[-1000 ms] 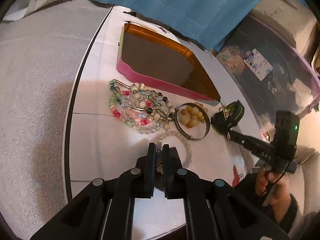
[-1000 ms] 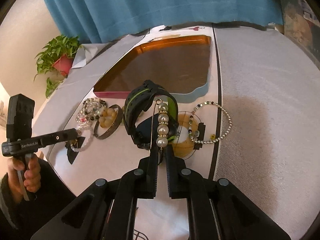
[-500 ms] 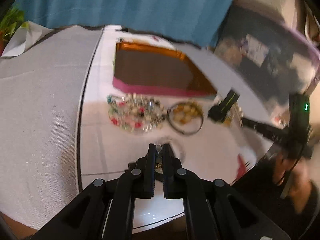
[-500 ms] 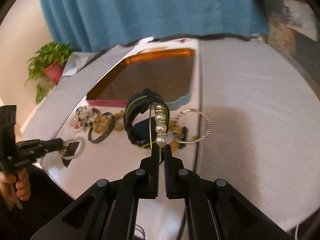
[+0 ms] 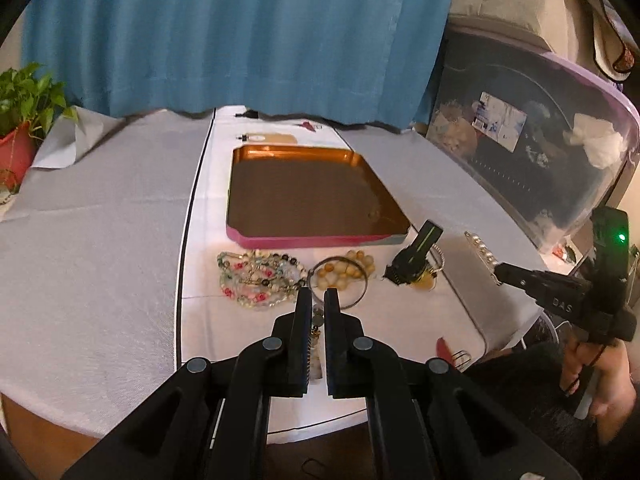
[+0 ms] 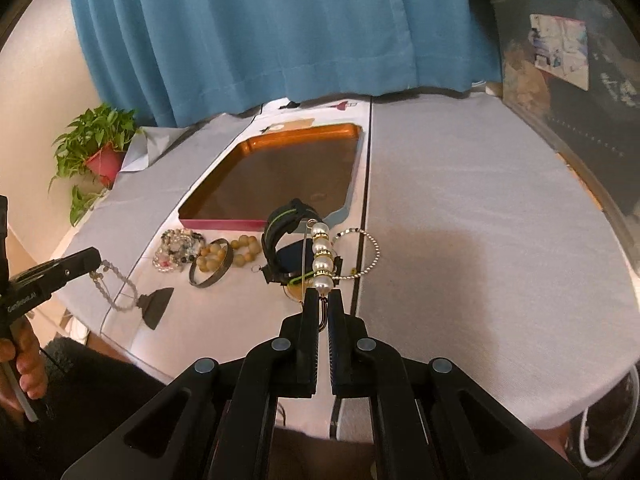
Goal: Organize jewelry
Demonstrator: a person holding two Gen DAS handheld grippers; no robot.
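Both grippers I'm running are clamped on jewelry above the table [image 5: 100,240]. On my left gripper [image 5: 318,300] the jaws are pressed together on a clear bead bracelet [image 6: 116,280], which in the right wrist view dangles from its tip over the near table edge. Just ahead of that gripper I see a heap of mixed bead bracelets [image 5: 258,278], and to their right a metal bangle [image 5: 340,282] around tan beads. Further ahead sits the shallow tray [image 5: 308,196] with its copper inside, bare. My right gripper [image 6: 322,300] is closed on the end of a pearl pin [image 6: 322,254], which stands up from the tips. Right behind the pin I make out a black watch [image 6: 280,240] with green trim standing on the cloth, and to its right a thin bead chain [image 6: 370,256] lying flat.
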